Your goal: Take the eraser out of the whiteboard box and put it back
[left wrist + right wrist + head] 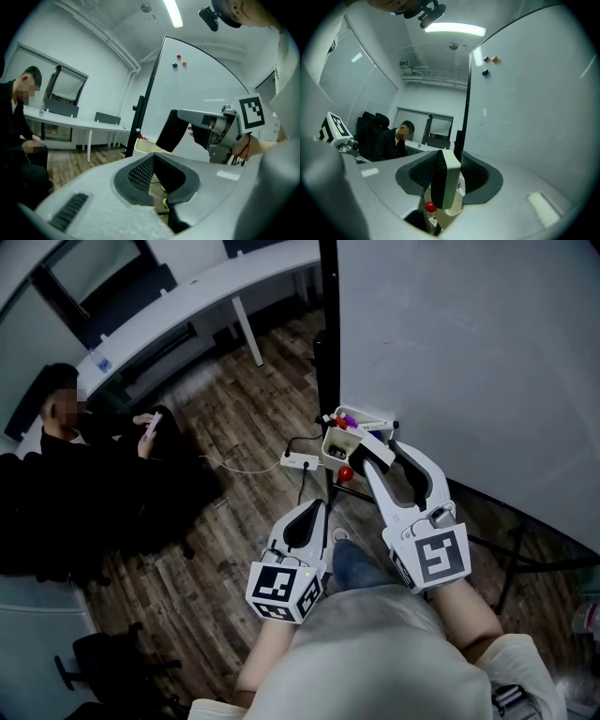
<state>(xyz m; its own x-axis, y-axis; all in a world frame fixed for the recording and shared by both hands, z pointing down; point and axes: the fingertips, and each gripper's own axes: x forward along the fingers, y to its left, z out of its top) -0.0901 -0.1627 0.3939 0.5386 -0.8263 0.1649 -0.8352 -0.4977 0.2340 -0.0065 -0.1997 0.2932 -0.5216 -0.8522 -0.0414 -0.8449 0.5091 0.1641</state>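
The eraser (pixel 445 185) is clamped upright between the right gripper's (pixel 373 452) fingers, just above the whiteboard box (pixel 335 448). The left gripper (pixel 307 509) is closed and empty. If lowered off-line, the eraser could be caught on the box rim and knocked loose.

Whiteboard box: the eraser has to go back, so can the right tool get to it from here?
Probably yes: the right tool, gripping the eraser, hangs close to the whiteboard box, with nothing between them.
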